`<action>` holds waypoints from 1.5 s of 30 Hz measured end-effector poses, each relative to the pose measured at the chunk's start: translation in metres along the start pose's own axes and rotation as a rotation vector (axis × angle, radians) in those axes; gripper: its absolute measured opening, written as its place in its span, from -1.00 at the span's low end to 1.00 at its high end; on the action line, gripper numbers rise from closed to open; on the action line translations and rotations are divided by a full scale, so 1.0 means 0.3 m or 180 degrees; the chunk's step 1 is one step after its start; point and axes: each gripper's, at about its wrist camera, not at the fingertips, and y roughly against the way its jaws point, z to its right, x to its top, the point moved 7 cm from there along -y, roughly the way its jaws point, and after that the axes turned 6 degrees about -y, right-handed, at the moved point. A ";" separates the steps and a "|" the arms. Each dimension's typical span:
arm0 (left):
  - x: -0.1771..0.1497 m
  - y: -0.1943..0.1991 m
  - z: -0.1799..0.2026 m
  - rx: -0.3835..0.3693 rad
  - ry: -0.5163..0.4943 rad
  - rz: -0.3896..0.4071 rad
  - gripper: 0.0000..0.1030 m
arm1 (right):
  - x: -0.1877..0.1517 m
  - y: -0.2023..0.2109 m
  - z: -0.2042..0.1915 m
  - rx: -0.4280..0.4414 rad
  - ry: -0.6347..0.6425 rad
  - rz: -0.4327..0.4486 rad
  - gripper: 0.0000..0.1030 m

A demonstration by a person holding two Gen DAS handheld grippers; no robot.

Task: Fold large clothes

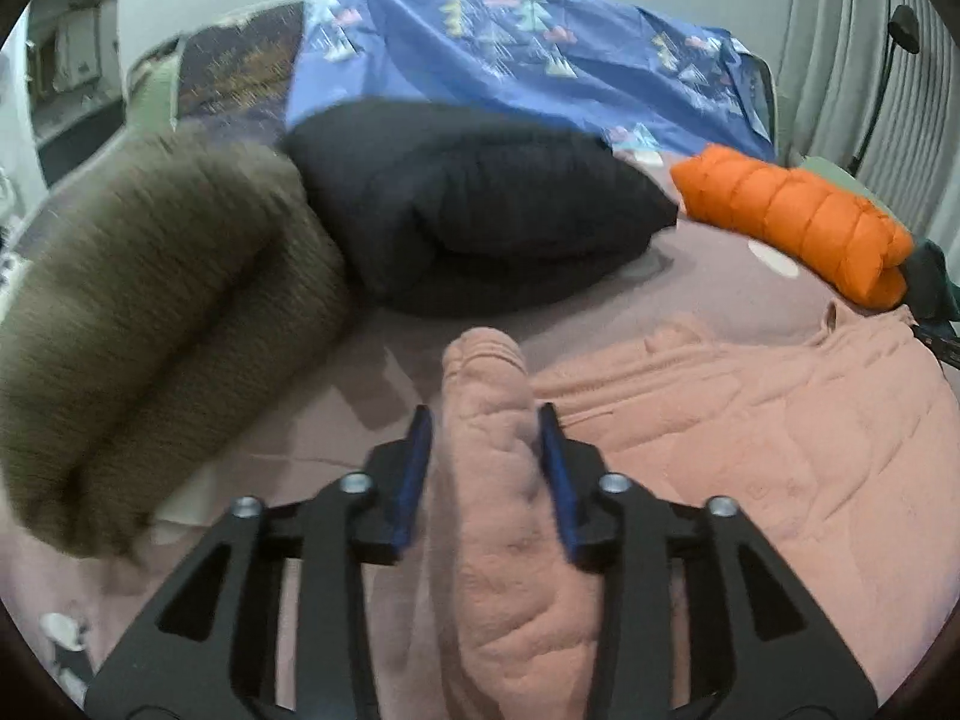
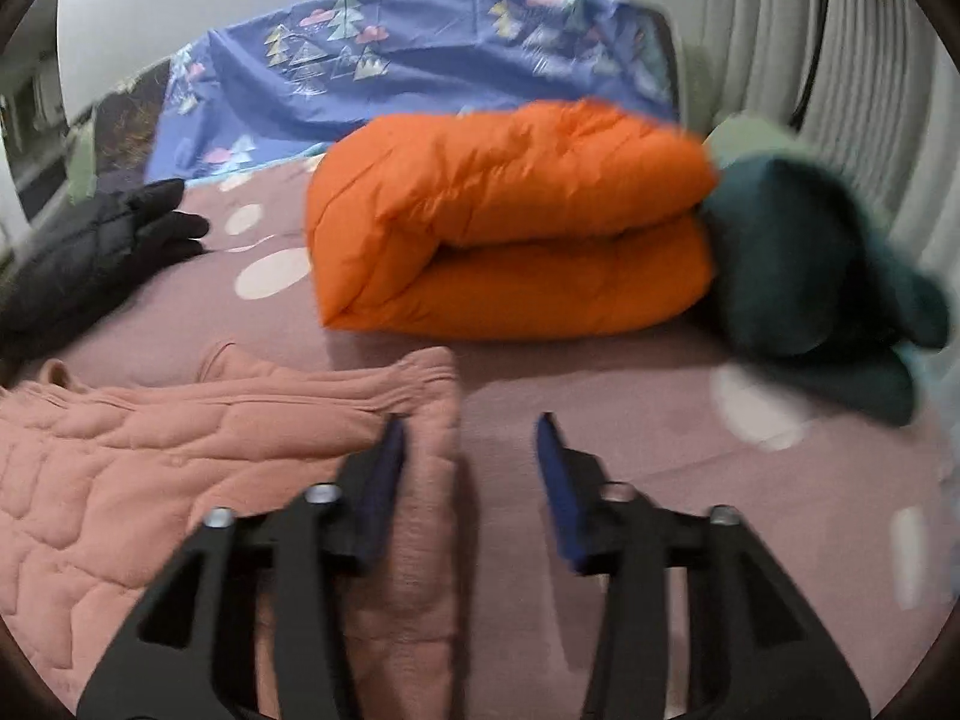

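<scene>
**A:** What does the step in hand ask for, starting nearest?

**B:** The left hand-held gripper [image 1: 485, 468] has a thick roll of the pink quilted garment [image 1: 750, 420] standing up between its blue pads, and the cloth fills the gap, so I judge it clamped on that fold. The rest of the garment lies flat on the mauve bed [image 1: 690, 276], spread toward the bed's right side. To fold it well, I would carry that pinched sleeve or edge across the body in one level sweep, keeping it taut so the padding does not bunch.

**A:** And the other one?

**B:** The right hand-held gripper [image 2: 471, 468] is spread wide. Its left pad rests at the garment's right edge [image 2: 432, 420], the right pad over bare sheet, gripping nothing. It should close on that edge before the left moves, or the fold will skew.

**A:** How are they posed?

**B:** Both point forward and slightly down, low over the bed, fingers side by side. The views are blurred, so finer tilt is hard to tell.

**A:** Farther out?

**B:** An olive fleece bundle [image 1: 150, 324] lies near the bed's left edge, and a black padded coat [image 1: 474, 204] lies folded beyond it. An orange puffer jacket [image 2: 510, 216] sits folded toward the far right, touching a dark green garment [image 2: 816, 276]. A blue patterned sheet [image 2: 420, 60] covers the far end.
</scene>
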 end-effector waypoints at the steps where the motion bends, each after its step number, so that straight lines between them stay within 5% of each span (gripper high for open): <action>1: 0.025 0.047 0.004 0.0063 -0.0007 0.0094 -0.11 | 0.017 0.028 -0.004 -0.0040 -0.0010 0.0063 -0.07; 4: 0.090 0.183 0.048 0.0026 -0.0064 0.0387 -0.05 | 0.045 0.134 -0.055 0.0025 -0.0038 0.0274 -0.03; 6: 0.139 0.248 0.132 -0.0302 -0.0045 0.0506 0.30 | 0.056 0.180 -0.142 0.0217 0.0054 0.0346 -0.03; 9: 0.167 0.230 0.280 -0.0633 -0.0124 0.0434 0.37 | 0.039 0.169 -0.265 0.0470 0.0185 0.0298 0.07; 14: 0.009 -0.064 0.380 -0.0398 -0.0425 -0.0273 0.44 | -0.087 -0.064 -0.278 0.0189 0.0321 -0.0055 0.18; 16: -0.015 -0.090 0.370 -0.0500 -0.0319 -0.0154 0.45 | -0.094 -0.083 -0.239 0.0360 0.0072 -0.0107 0.18; 29: 0.006 -0.004 0.390 -0.0309 -0.0386 -0.0110 0.43 | -0.054 0.034 -0.274 0.0075 0.0223 0.0061 0.22; 39: 0.068 0.102 0.379 -0.0213 -0.0369 0.0089 0.43 | -0.008 0.215 -0.509 0.0725 0.0216 0.0200 0.22; 43: 0.061 0.083 0.344 -0.0185 -0.0263 0.0038 0.43 | -0.027 0.168 -0.581 0.0823 0.0203 0.0095 0.22; 45: 0.033 0.037 0.323 -0.0174 -0.0233 -0.0087 0.45 | -0.082 0.075 -0.603 0.0662 0.0307 -0.0091 0.22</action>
